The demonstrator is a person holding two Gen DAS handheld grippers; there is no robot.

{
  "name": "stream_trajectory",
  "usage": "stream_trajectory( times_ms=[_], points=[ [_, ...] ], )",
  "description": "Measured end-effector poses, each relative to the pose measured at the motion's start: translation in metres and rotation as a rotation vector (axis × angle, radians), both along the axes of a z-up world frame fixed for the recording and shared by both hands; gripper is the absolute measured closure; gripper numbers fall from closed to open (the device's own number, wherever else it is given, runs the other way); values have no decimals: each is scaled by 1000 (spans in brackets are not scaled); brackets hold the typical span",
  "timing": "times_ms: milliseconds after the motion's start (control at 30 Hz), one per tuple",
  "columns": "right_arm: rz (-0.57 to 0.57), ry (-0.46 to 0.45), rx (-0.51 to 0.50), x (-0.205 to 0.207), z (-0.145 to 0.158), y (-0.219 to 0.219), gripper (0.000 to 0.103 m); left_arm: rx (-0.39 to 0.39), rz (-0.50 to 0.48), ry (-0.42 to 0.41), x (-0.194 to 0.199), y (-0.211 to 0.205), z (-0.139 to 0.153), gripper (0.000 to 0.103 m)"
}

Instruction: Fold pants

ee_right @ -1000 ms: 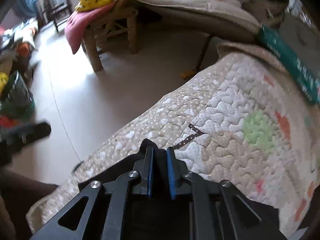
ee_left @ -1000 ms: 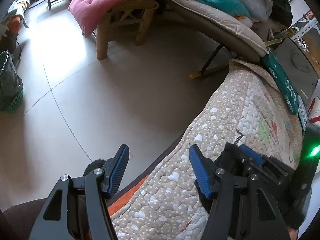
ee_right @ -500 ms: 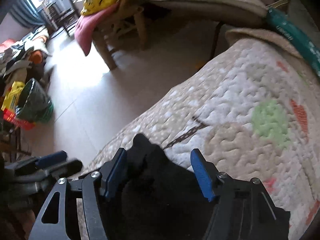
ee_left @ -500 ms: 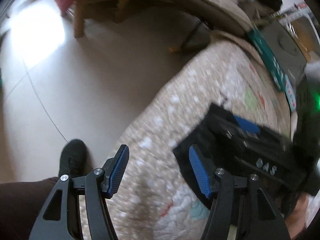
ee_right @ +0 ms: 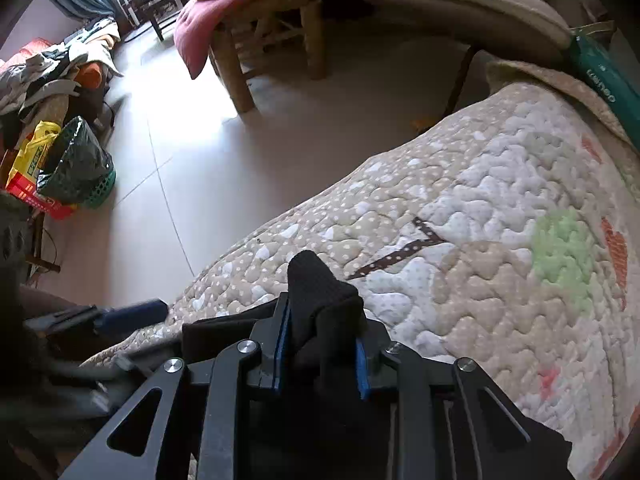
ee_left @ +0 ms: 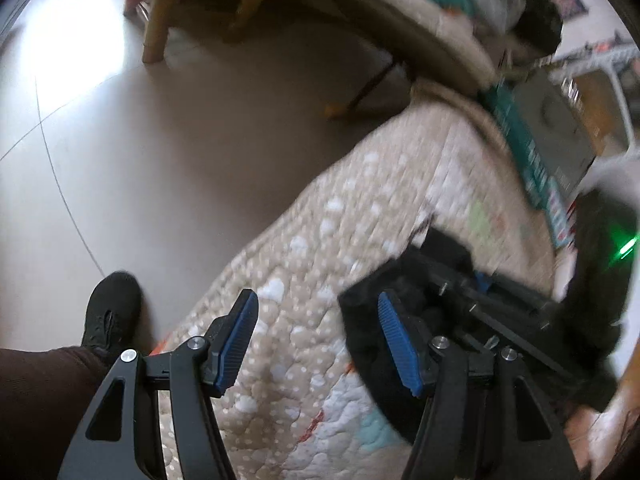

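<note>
The black pants (ee_right: 316, 292) lie on a quilted beige bedspread (ee_right: 500, 248). In the right wrist view my right gripper (ee_right: 320, 350) is shut on a bunched fold of the pants, which sticks up between the blue pads. In the left wrist view my left gripper (ee_left: 320, 338) is open and empty above the bedspread (ee_left: 304, 280), just left of the pants (ee_left: 360, 320). The right gripper (ee_left: 500, 304) shows there, blurred, at the right.
A tiled floor (ee_right: 192, 168) lies left of the bed. A wooden chair with a pink cushion (ee_right: 208, 28) and a lounger stand beyond. A green basket (ee_right: 76, 168) and clutter sit far left. A teal box (ee_left: 524, 140) lies at the bed's far edge. A person's black shoe (ee_left: 112, 312) is on the floor.
My right gripper opened half a second ago and has now closed on a fold of the black pants. My left gripper has stayed open and swung over the bedspread toward the pants.
</note>
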State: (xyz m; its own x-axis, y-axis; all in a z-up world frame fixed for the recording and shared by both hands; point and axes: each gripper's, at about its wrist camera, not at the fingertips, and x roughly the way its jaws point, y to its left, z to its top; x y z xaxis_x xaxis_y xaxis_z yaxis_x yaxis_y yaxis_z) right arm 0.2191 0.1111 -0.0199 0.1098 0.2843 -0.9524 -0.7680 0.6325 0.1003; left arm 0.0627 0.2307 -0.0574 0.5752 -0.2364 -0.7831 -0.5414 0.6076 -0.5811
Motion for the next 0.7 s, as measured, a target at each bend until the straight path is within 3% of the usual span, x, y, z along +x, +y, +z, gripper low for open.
stream_trajectory(
  times_ms=[133, 400, 700],
  points=[
    [-36, 22, 34, 5, 3, -4, 75, 8, 5, -43, -2, 5, 8, 34],
    [-42, 7, 62, 5, 21, -9, 75, 113, -173, 3, 20, -34, -2, 34],
    [-40, -21, 65, -1, 37, -12, 76, 99, -239, -69, 30, -46, -5, 33]
  ],
)
